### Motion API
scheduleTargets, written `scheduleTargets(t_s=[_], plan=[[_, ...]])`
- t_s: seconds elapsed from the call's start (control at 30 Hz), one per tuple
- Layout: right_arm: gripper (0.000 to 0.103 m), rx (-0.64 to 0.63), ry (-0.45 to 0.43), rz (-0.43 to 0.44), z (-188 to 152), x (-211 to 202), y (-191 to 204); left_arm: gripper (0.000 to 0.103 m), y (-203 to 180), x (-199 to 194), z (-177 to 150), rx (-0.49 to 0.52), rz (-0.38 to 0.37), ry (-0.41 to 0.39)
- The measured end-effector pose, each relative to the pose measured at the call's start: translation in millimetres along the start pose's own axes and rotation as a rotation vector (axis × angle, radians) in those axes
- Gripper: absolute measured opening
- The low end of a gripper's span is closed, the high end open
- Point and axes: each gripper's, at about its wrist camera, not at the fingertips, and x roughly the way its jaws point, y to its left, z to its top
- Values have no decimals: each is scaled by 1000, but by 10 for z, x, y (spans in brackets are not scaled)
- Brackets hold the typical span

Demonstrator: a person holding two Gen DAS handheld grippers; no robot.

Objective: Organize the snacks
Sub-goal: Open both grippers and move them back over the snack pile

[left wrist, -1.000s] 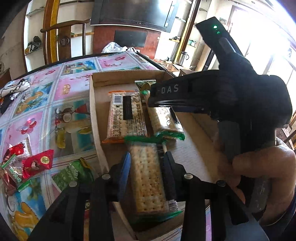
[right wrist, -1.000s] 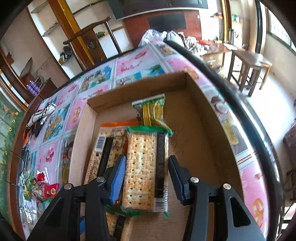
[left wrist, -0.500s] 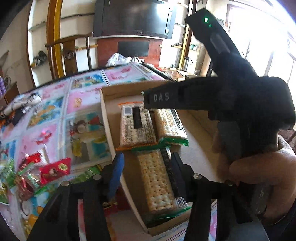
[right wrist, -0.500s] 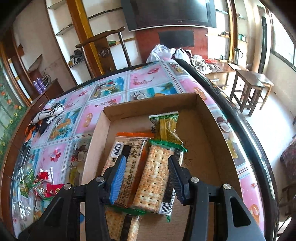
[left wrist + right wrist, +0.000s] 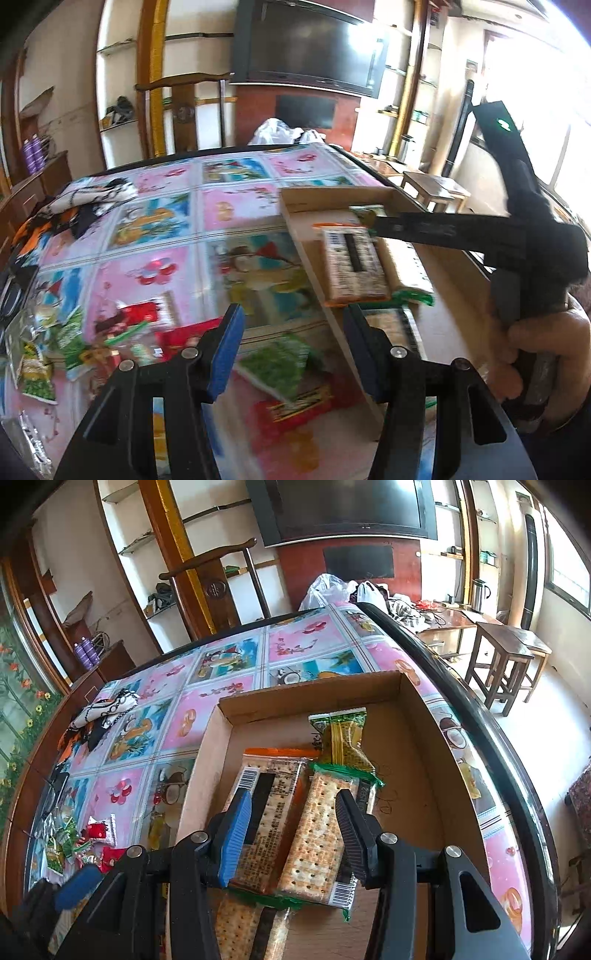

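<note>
We hold both sets of fingers apart, gripping nothing. The left gripper [image 5: 291,347] hangs lower centre over loose snack packets [image 5: 280,365] on the surface [image 5: 236,203]; the right gripper [image 5: 293,834] hangs above cracker packs [image 5: 317,834] inside the cardboard box [image 5: 424,738].

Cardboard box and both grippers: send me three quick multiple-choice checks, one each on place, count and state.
1. Where is the yellow-green packet?
A. at the far end of the cardboard box
B. on the tablecloth
C. in a gripper

2. How many cracker packs lie in the box?
A. one
B. three
C. six

3. How is the right gripper?
A. shut on a pack
B. open, empty
C. out of view

Key: 1 A, it lies beyond the cracker packs. 2 B, the right wrist view shows three. 3 B, its jaws stand apart above the packs.
</note>
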Motion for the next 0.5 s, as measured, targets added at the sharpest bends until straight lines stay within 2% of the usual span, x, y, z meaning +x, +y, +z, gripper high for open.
scheduleTargets(t_s=[0.23,0.5], plan=[[51,-64,-29,62,-57,-82,227,55,546,-118,-18,-104,78,-7],[51,-264,-51,212,-331,-203,832,55,1322,-319,-53,-261,208,-14]])
